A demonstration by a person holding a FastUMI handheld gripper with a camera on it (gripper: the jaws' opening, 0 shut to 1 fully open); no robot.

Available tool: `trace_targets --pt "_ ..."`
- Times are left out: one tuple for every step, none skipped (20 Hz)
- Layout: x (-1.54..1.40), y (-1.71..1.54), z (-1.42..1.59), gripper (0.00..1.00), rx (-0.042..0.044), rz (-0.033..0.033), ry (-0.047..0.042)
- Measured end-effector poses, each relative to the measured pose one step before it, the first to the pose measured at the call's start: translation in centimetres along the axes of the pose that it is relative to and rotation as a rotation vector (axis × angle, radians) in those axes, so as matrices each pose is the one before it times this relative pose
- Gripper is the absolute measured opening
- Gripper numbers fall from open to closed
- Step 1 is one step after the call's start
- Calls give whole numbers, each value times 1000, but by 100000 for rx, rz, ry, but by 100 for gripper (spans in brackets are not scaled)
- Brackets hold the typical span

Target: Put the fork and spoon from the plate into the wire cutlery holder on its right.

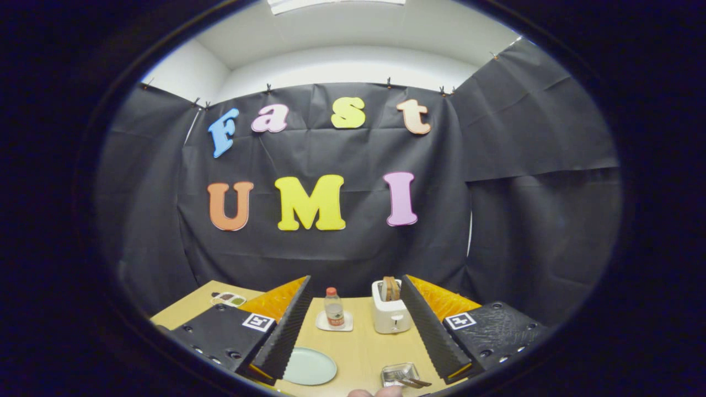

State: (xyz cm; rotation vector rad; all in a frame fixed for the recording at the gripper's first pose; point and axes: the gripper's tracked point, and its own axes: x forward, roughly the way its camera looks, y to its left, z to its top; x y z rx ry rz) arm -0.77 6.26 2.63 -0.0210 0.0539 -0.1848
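Gripper view: gripper (356, 342) fingers spread wide, empty, above table (358, 347), plate (309, 366) and cutlery holder (400, 375) between.

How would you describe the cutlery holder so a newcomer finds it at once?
Start at the wooden table under the black cloth wall. The open gripper frames a white toaster and a bottle; nearer than the toaster, right of the pale plate, sits the cutlery holder, a shiny wire basket with utensil handles sticking out.
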Motion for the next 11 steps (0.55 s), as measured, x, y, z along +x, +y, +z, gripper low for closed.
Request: trace_targets --pt "58 546 -91 96 -101 1291 539" --pt "-4 511 66 96 -1056 960 298" --pt "91 225 274 96 -1260 364 -367" --pt "124 23 389 96 -443 -133 -1135" --pt "-111 219 283 96 276 134 -849" --pt "-33 342 -195 96 374 504 46" --pt "-17 246 -193 96 104 425 741" --pt "28 214 -188 96 -1 516 493" --pt "1 -84 15 96 -201 -77 -422" --pt "64 -89 206 96 -122 -271 -528" --pt "-104 -91 32 96 553 -214 -271"
